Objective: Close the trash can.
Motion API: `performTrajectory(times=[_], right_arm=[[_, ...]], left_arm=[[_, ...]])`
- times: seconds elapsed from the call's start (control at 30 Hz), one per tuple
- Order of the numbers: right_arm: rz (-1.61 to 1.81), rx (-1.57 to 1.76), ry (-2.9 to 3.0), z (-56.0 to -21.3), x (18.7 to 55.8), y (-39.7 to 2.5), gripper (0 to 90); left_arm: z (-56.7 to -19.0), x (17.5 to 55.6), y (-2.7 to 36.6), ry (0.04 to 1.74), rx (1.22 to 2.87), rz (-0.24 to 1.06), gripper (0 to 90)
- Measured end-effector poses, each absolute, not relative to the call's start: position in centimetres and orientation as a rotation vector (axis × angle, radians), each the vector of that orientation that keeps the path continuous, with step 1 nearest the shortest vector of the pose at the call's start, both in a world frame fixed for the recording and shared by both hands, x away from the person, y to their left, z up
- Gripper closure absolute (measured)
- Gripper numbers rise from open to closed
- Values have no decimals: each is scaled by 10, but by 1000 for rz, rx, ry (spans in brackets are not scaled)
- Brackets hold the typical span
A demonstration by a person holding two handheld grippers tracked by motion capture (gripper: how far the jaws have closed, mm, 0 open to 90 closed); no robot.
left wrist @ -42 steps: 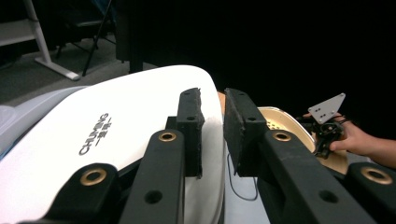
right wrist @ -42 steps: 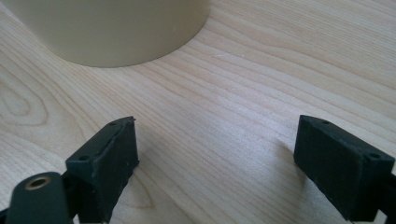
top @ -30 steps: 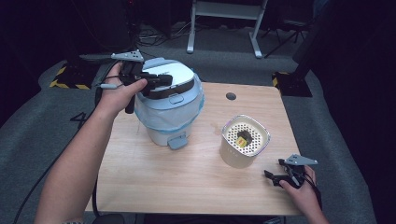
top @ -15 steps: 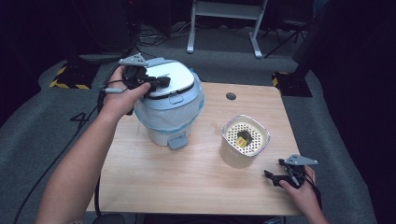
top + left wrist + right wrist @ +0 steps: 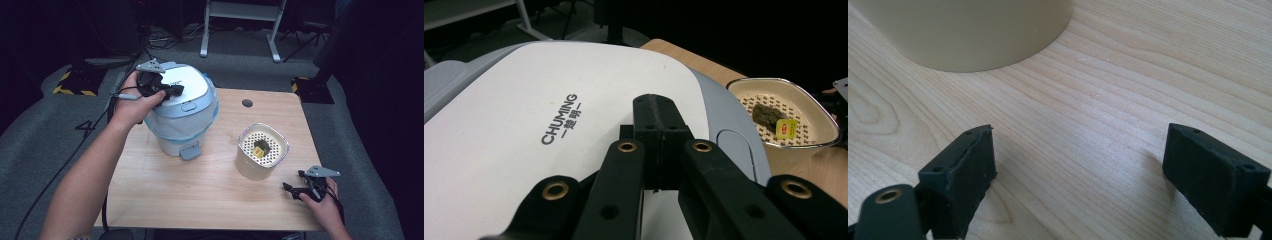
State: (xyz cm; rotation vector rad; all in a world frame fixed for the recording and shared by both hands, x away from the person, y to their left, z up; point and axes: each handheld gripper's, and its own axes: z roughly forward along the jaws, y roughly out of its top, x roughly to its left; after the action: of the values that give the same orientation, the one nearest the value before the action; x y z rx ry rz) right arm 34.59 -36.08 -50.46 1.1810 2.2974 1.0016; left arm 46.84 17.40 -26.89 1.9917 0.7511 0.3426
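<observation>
A pale blue pedal bin (image 5: 185, 125) with a white lid (image 5: 192, 82) stands at the table's back left, a plastic liner showing under the lid. My left gripper (image 5: 172, 92) rests on that lid (image 5: 524, 125), its jaws pressed together with nothing between them (image 5: 656, 107). A beige container (image 5: 262, 150) with a perforated insert holds a used tea bag (image 5: 260, 148) and stands right of centre. My right gripper (image 5: 292, 189) lies low on the wood just in front of the container (image 5: 963, 30), jaws wide apart and empty (image 5: 1080, 155).
The bin's foot pedal (image 5: 190, 151) sticks out toward me. A small dark round hole (image 5: 247, 103) marks the table's (image 5: 200, 200) back edge. A white metal stand (image 5: 240, 25) is on the floor behind. Bare wood lies between bin and container.
A dark gap under the bin's lid a second ago has gone; the lid now lies flat. My left gripper shifted slightly on it. The right gripper has not moved.
</observation>
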Motion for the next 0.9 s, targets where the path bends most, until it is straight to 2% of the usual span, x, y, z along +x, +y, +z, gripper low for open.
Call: performTrajectory(times=[0.3, 0.77, 0.9], right_arm=[[1001, 1181, 2298, -505, 346, -361, 138], [1010, 1163, 2309, -505, 345, -360, 145], [1010, 1163, 2310, -505, 345, -360, 145]], left_arm=[[-265, 468, 170, 780, 2028, 346, 900], [-262, 466, 158, 802, 2095, 426, 900], [-264, 467, 163, 816, 2043, 369, 896]])
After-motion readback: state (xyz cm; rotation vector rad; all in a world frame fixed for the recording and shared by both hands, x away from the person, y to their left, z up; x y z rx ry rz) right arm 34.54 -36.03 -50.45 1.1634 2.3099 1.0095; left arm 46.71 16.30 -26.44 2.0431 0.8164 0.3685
